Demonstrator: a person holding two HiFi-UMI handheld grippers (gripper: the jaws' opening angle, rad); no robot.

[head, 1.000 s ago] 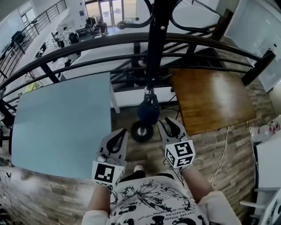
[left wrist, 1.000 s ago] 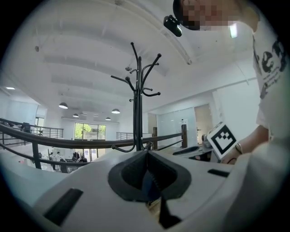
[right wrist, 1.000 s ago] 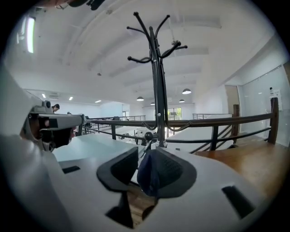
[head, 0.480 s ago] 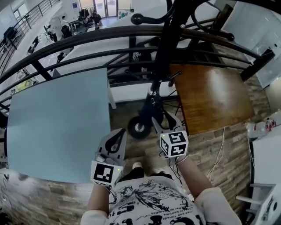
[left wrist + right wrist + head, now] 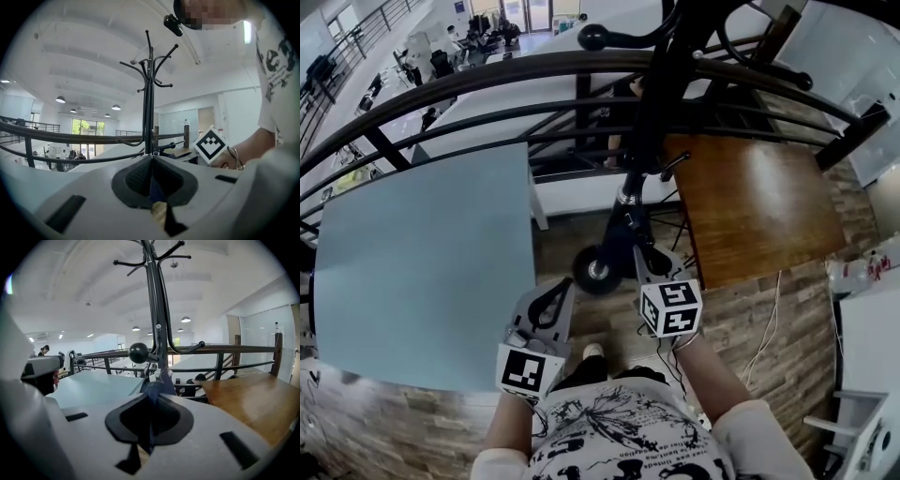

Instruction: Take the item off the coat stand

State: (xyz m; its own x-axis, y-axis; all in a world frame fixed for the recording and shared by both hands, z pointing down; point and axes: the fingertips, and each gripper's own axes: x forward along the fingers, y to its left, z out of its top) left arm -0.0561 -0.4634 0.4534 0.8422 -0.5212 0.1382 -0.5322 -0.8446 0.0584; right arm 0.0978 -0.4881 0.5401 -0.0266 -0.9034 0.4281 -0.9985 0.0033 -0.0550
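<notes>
A black coat stand [image 5: 661, 94] rises in front of me; its pole also shows in the left gripper view [image 5: 148, 108] and the right gripper view [image 5: 157, 301]. A dark blue item [image 5: 630, 232] hangs from it by a silver clasp. My right gripper [image 5: 647, 261] is at the item's lower end, its jaws closing with the blue fabric [image 5: 158, 386] pinched between them [image 5: 151, 398]. My left gripper [image 5: 555, 286] hangs lower left, apart from the stand, shut and empty [image 5: 151, 158].
A black curved railing [image 5: 487, 89] runs behind the stand. A pale blue table [image 5: 422, 253] lies left, a brown wooden table [image 5: 750, 206] right. A round black disc [image 5: 595, 272] sits on the wood floor below the item. The stand's knobbed hook [image 5: 138, 353] juts toward me.
My right gripper moved up and left from beside the hanging item onto it and closed on its lower end. The left gripper stayed put. The head view tilted slightly.
</notes>
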